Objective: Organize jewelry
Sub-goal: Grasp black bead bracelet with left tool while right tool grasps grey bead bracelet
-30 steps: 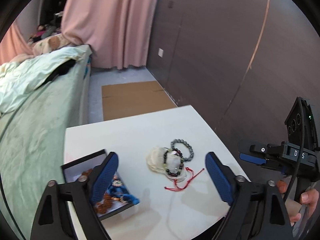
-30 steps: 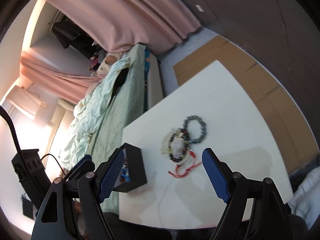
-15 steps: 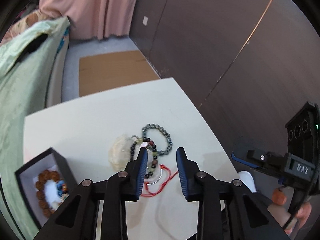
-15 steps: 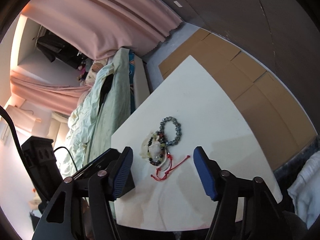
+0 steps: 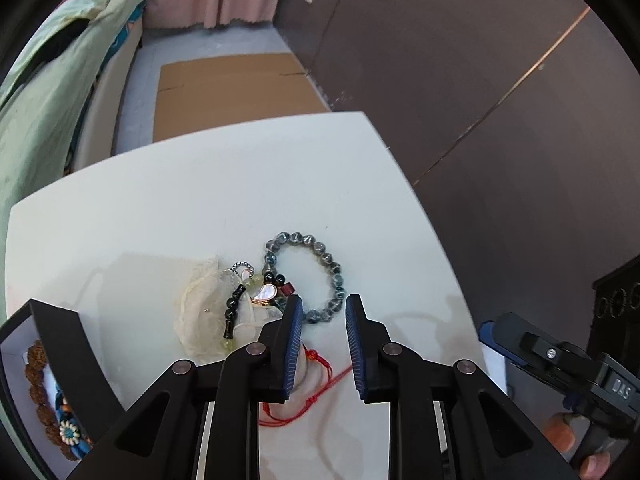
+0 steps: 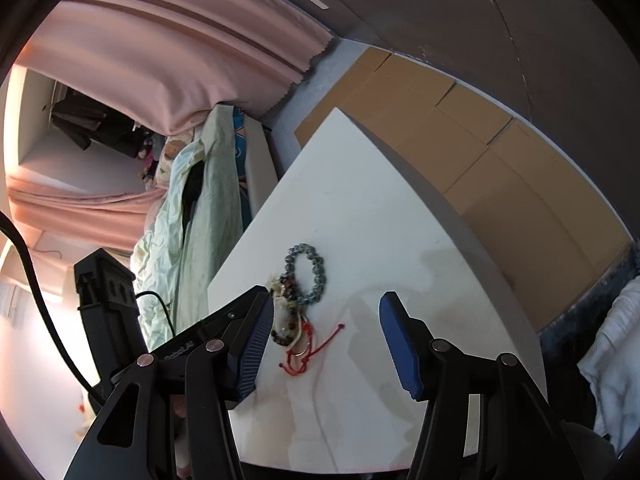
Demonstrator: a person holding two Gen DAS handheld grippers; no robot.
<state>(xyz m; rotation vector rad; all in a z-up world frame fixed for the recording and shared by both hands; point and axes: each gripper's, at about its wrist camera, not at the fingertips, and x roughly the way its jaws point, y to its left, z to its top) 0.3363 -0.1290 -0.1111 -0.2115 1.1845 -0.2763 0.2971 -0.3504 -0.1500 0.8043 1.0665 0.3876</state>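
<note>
A blue-grey bead bracelet (image 5: 296,237) lies on the white table (image 5: 200,200) beside a cream pouch (image 5: 200,312), a dark bead bracelet (image 5: 232,308) and a red cord (image 5: 316,360). My left gripper (image 5: 323,304) hovers over the near edge of the blue-grey bracelet. Its jaws are closing to a narrow gap and its pads press on nothing. In the right wrist view my right gripper (image 6: 326,300) hangs above the same pile with the blue-grey bracelet (image 6: 303,247) just beyond it. Those jaws are closing too, with nothing between them. A black jewelry box (image 5: 60,328) at the left holds a brown bead bracelet (image 5: 36,380).
A bed with a pale green cover (image 5: 48,92) runs along the table's left side. Flat cardboard (image 5: 228,92) lies on the floor beyond the table. A dark panelled wall (image 5: 480,80) stands to the right and a pink curtain (image 6: 180,52) hangs behind. A hand (image 5: 596,468) shows at the lower right.
My left gripper has dropped and tilted down over the jewelry pile, its jaws narrowing from wide apart. The right gripper has come lower and rolled, its jaws narrowing somewhat.
</note>
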